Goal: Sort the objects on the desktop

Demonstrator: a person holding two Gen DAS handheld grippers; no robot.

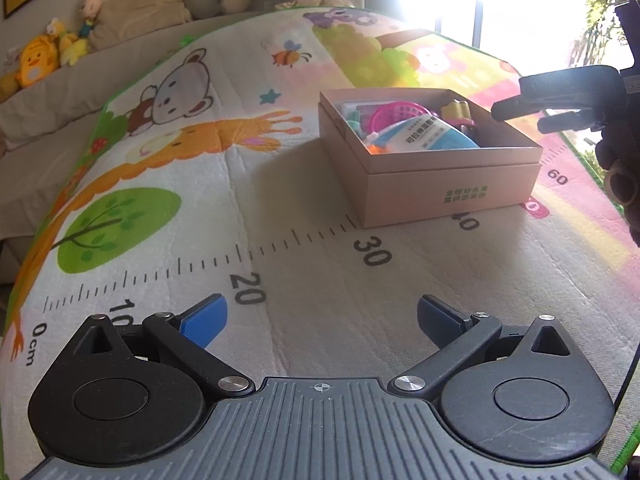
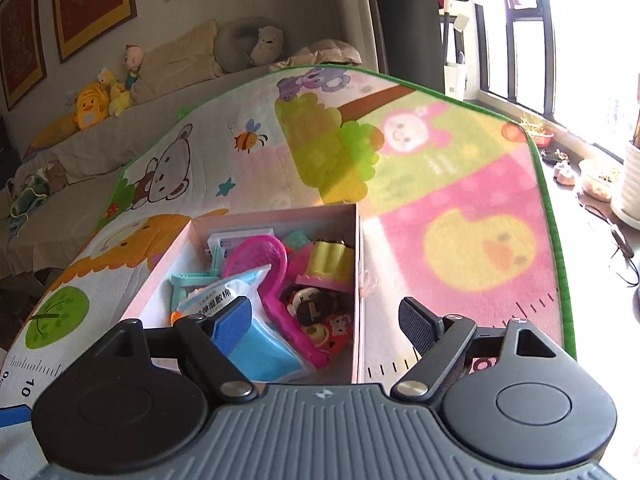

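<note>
Your play mat (image 1: 280, 208) on the desk is carrying only the cardboard box (image 1: 448, 184), so judge the sorting nearly finished. You are holding the right gripper (image 2: 324, 320) over the box, fingers wide and empty; lift clear without snagging the blue packet (image 2: 256, 340), pink scoop (image 2: 260, 256) or yellow toy (image 2: 330, 262). Your left gripper (image 1: 322, 320) is hovering wide, empty.

The left gripper (image 1: 322, 320) hovers low with jaws spread wide, the right gripper (image 2: 326, 320) likewise agape, both holding nothing.

harsh window (image 1: 500, 12) glare upper right; box (image 1: 448, 188) shadow falls left; fisheye-bent edges.
</note>
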